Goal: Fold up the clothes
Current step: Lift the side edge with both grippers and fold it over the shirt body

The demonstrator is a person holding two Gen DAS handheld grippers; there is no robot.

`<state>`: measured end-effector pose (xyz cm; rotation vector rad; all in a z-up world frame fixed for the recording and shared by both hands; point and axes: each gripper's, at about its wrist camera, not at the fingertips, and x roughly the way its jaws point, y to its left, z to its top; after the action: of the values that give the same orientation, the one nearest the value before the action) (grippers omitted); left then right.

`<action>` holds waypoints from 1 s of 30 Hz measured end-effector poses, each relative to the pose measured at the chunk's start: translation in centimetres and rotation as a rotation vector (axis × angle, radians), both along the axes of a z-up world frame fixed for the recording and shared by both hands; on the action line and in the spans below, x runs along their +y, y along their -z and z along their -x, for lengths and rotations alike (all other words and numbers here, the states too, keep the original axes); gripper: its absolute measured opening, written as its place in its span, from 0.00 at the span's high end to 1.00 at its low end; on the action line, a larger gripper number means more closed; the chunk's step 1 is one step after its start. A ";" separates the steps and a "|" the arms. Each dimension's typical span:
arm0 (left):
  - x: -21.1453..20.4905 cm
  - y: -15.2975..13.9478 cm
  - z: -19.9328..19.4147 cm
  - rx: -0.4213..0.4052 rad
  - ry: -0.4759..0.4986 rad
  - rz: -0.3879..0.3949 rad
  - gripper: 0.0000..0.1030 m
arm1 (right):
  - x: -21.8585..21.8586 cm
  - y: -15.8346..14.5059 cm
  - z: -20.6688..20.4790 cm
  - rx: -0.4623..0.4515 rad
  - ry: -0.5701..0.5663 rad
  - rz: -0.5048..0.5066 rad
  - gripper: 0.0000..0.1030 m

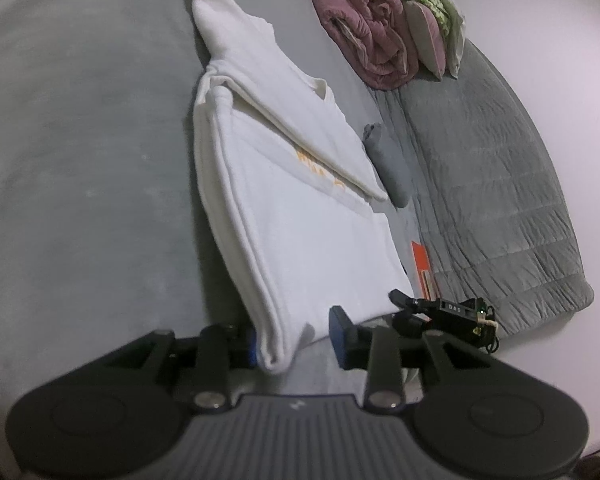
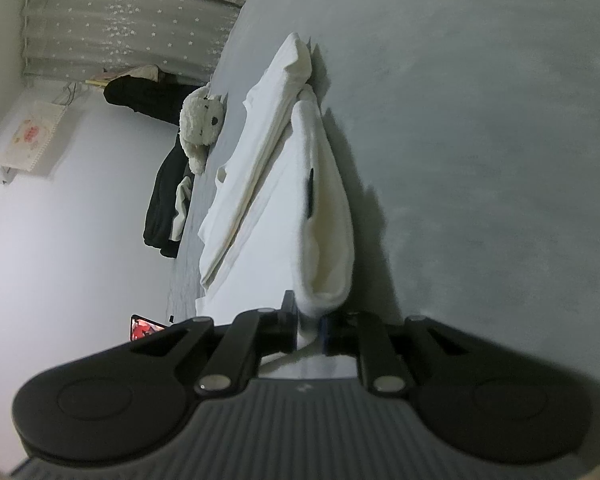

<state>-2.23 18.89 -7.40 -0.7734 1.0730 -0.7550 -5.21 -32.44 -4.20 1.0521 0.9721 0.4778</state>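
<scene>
Now we see the white garment [image 1: 284, 184] lying folded lengthwise on the grey bed [image 1: 80, 160]; our left tool [image 1: 296, 340] stands parted around its near corner, the left pad against the cloth and the right pad clear of it; our right tool [image 2: 308, 328] has its pads close on either side of the other folded end [image 2: 320, 240], though we cannot tell whether they press it; a plush toy [image 2: 202, 124] sits at the bed's edge.
</scene>
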 end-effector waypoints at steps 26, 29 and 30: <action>-0.2 -0.4 0.2 -0.021 0.034 -0.038 0.91 | 1.9 -2.4 -0.3 -0.094 -0.047 0.018 0.90; -0.1 -0.9 0.2 -0.052 0.013 -0.011 0.91 | 2.2 -2.9 -0.6 -0.116 -0.036 0.007 0.90; 0.1 -1.1 0.2 -0.064 0.004 0.003 0.91 | 2.2 -3.1 -0.7 -0.125 -0.032 0.001 0.90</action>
<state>-2.42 18.99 -6.31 -0.7448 1.0163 -0.7798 -4.52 -30.20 -1.07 0.9952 0.8796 0.5620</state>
